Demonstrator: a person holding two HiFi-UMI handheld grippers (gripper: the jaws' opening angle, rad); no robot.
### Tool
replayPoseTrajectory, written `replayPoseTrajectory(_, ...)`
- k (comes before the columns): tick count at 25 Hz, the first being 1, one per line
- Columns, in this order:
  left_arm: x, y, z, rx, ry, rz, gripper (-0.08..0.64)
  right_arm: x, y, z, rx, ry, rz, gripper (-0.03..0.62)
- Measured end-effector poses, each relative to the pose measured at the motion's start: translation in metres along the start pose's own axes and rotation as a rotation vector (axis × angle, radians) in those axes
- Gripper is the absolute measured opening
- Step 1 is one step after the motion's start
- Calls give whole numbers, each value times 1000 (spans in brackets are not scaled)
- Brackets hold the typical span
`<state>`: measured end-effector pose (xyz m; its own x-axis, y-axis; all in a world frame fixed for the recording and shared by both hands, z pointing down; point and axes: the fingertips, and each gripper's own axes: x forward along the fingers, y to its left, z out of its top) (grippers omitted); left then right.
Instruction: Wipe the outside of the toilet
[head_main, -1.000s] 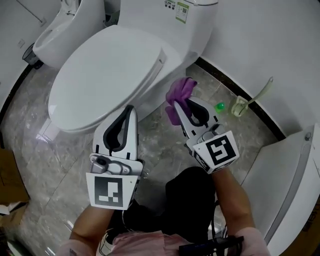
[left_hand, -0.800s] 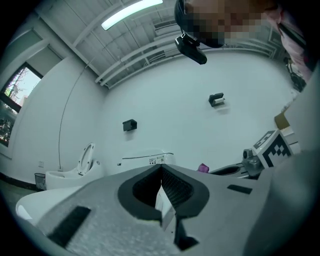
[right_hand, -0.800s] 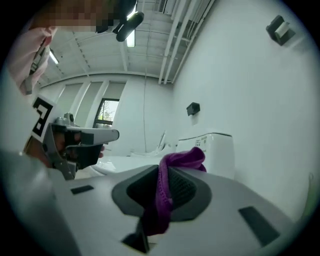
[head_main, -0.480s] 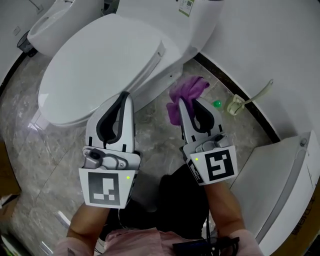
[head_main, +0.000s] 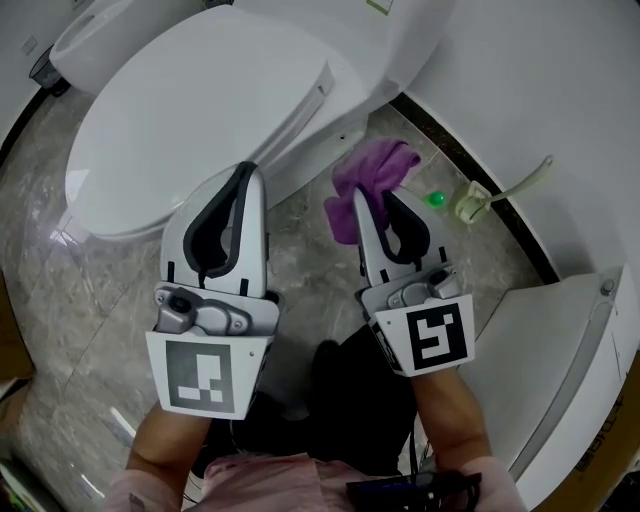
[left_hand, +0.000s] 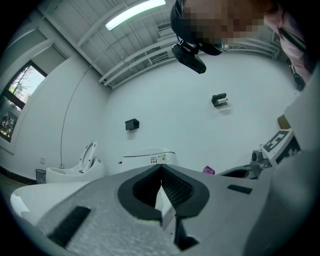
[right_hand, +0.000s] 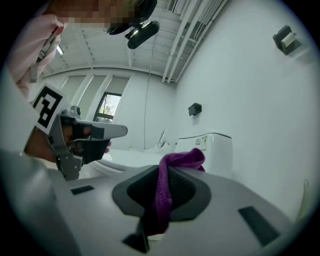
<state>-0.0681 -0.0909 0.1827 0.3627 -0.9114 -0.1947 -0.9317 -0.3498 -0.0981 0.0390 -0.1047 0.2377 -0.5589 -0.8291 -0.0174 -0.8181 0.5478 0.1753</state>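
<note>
A white toilet (head_main: 200, 110) with its lid down fills the upper left of the head view, its tank (right_hand: 212, 149) behind it. My right gripper (head_main: 368, 196) is shut on a purple cloth (head_main: 372, 172), which bunches above the jaw tips and hangs between them (right_hand: 167, 192). The cloth hovers over the floor just right of the toilet's base, near the bowl's side. My left gripper (head_main: 245, 172) is shut with nothing in it, its tips over the bowl's near side. In the left gripper view the jaws (left_hand: 161, 169) meet in front of the tank (left_hand: 150, 159).
A toilet brush in its holder (head_main: 470, 205) and a small green ball (head_main: 436, 199) lie on the marble floor (head_main: 70, 300) by the right wall. A second toilet (head_main: 95, 30) stands at the top left. Another white fixture (head_main: 560, 340) is at the right.
Both grippers have edged forward toward the toilet, and the view has shifted with them. The purple cloth stays in the right gripper. The left gripper stays shut.
</note>
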Motion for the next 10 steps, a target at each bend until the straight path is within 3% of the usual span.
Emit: replayPoseTrajectory(10, 1, -6, 7, 4, -14, -16, 8, -2, 3, 8, -3, -30, 12, 55)
